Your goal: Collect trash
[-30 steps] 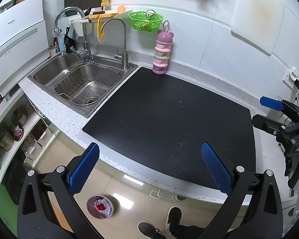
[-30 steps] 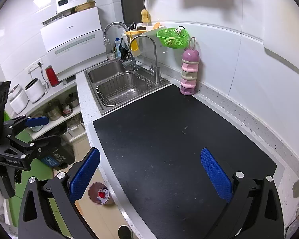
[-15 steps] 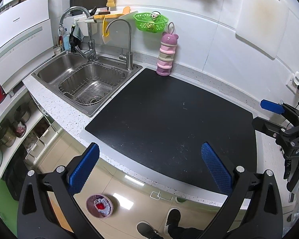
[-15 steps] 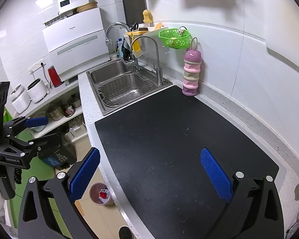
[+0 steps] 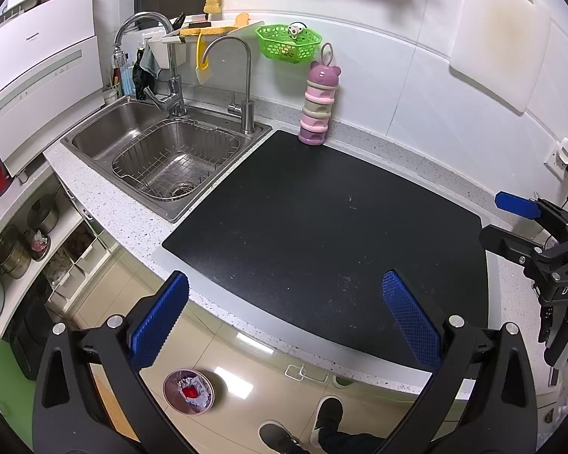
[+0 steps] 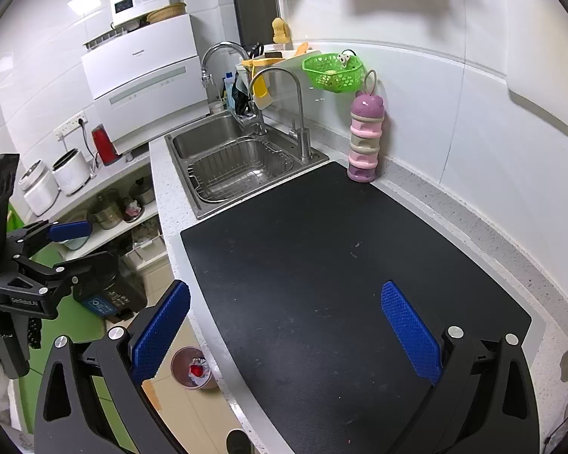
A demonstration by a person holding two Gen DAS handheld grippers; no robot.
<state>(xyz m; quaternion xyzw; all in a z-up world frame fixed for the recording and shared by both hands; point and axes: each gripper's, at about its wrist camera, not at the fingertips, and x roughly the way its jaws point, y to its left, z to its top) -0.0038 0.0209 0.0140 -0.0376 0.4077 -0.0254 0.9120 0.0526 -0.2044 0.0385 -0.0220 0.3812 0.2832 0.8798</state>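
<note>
the black mat (image 5: 322, 227) fills the space ahead of and between both pairs of fingers and carries only fine crumbs and one small dark scrap (image 6: 356, 249), which lies ahead of the right gripper (image 6: 284, 325), nearer its right finger. judgement: the bulk trash appears already collected, since the small bin (image 5: 188, 391) on the floor, below and just inside the left gripper's left finger, holds crumpled wrappers. to finish well, scan the mat from each view, then bring one gripper down flat over any scrap and pinch low so the pads meet the mat evenly. the pink stacked container (image 5: 319, 104) stands far ahead at the wall and is not trash.

left gripper (image 5: 284, 317): fingers spread wide, holding nothing, touching nothing. right gripper: fingers likewise spread wide, empty, hovering clear above the mat.
</note>
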